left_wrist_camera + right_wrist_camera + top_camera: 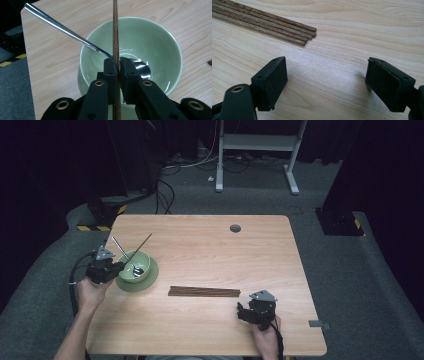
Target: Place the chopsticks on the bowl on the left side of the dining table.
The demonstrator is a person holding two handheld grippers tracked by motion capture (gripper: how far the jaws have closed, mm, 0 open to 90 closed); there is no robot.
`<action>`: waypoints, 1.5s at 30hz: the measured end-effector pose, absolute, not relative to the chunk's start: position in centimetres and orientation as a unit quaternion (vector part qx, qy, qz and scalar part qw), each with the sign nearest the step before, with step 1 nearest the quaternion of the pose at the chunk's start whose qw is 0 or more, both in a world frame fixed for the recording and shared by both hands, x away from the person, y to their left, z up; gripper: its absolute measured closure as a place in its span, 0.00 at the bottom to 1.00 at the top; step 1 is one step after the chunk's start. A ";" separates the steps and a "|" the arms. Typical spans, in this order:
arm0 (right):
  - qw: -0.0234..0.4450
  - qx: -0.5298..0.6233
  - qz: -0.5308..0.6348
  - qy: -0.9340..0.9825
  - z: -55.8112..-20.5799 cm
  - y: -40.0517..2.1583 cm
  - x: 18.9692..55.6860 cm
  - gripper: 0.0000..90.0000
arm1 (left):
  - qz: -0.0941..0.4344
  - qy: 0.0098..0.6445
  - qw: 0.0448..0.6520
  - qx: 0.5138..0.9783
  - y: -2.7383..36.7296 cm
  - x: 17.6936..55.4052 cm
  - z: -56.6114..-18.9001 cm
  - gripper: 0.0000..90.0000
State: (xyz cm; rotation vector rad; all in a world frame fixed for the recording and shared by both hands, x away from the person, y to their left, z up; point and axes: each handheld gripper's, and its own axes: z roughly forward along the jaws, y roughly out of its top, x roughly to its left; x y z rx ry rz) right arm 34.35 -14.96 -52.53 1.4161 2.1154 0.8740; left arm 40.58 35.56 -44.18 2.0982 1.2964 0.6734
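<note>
Left gripper (117,66) clamps a chopstick (115,30) over the green bowl (160,37); right gripper (325,82) — jaws wide, nothing held.

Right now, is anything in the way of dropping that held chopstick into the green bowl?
Only the spoon, which leans in the bowl with its handle on the rim. The left gripper holds the chopstick over the bowl, beside that spoon; the rest looks free.

Black two-jaw claws, brass-ringed screw holes, grey three-cornered top plates, trailing black cables
</note>
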 end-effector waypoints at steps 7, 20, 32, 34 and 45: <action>0.223 0.513 0.317 0.766 -52.5 -15.0 34.3 0.19 | 0.253 0.489 0.280 0.786 36.0 40.9 -44.6 0.92; 0.223 0.513 0.317 0.766 -52.5 -15.0 34.3 0.19 | 0.253 0.490 0.280 0.786 36.4 41.0 -44.7 0.92; 0.224 0.513 0.316 0.766 -52.5 -15.0 34.3 0.19 | 0.253 0.494 0.291 0.779 36.5 40.9 -44.7 0.85; 0.224 0.513 0.316 0.766 -52.5 -15.0 34.3 0.19 | 0.253 0.496 0.293 0.777 36.6 40.9 -44.7 0.83; 0.224 0.513 0.316 0.766 -52.5 -14.9 34.3 0.19 | 0.246 0.509 0.315 0.762 36.5 40.8 -44.6 0.68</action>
